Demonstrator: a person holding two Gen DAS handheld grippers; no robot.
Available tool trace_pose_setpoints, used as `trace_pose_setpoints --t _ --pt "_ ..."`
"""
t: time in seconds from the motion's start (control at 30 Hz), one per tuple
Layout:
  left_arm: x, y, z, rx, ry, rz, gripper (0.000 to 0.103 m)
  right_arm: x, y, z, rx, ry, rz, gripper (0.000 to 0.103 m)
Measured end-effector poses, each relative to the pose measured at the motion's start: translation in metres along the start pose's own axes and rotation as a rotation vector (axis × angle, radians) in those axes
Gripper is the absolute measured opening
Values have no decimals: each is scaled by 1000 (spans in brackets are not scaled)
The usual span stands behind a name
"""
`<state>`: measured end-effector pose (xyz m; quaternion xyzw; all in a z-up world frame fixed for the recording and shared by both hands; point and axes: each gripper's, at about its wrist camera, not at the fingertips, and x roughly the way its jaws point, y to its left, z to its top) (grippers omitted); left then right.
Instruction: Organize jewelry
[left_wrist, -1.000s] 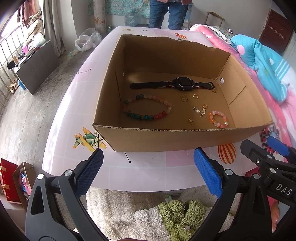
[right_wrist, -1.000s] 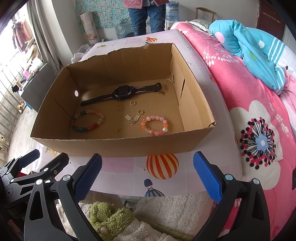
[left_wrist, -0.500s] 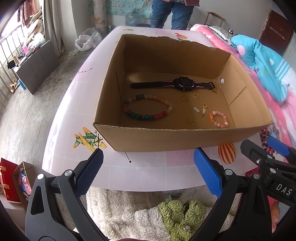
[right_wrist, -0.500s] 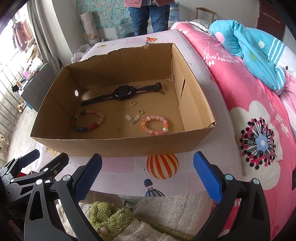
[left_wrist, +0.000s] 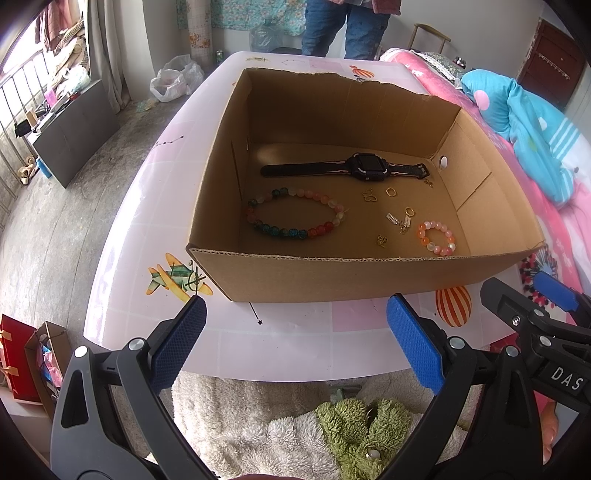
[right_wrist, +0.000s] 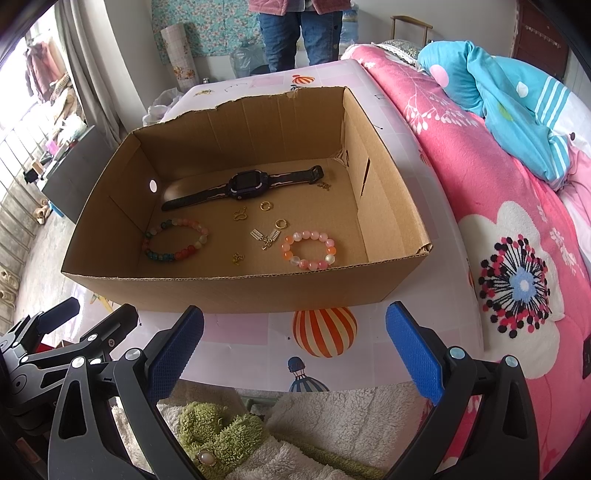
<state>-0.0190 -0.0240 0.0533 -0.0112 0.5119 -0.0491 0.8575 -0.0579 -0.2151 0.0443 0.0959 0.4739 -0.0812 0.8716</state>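
An open cardboard box (left_wrist: 332, 280) (right_wrist: 221, 291) stands on the pink table. Inside lie a black watch (left_wrist: 364, 167) (right_wrist: 245, 184), a multicoloured bead bracelet (left_wrist: 295, 218) (right_wrist: 175, 240), a small pink bead bracelet (left_wrist: 436, 238) (right_wrist: 308, 249), gold rings (left_wrist: 390, 191) (right_wrist: 265, 205) and small gold charms (left_wrist: 399, 221) (right_wrist: 266, 236). My left gripper (left_wrist: 295, 343) is open and empty, in front of the box's near wall. My right gripper (right_wrist: 295, 343) is open and empty, also in front of the box. Each gripper shows at the edge of the other's view.
The table edge (left_wrist: 258, 373) runs just below the grippers, with a fluffy white and green garment (left_wrist: 332, 424) under it. A pink flowered bed (right_wrist: 517, 240) with a blue blanket (right_wrist: 517, 85) lies to the right. A person (left_wrist: 347, 29) stands beyond the table.
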Motion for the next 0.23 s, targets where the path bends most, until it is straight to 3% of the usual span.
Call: trace_pose_setpoints --t 0.23 --pt "-1 0 0 0 1 -1 95 -1 1 0 1 -2 -1 96"
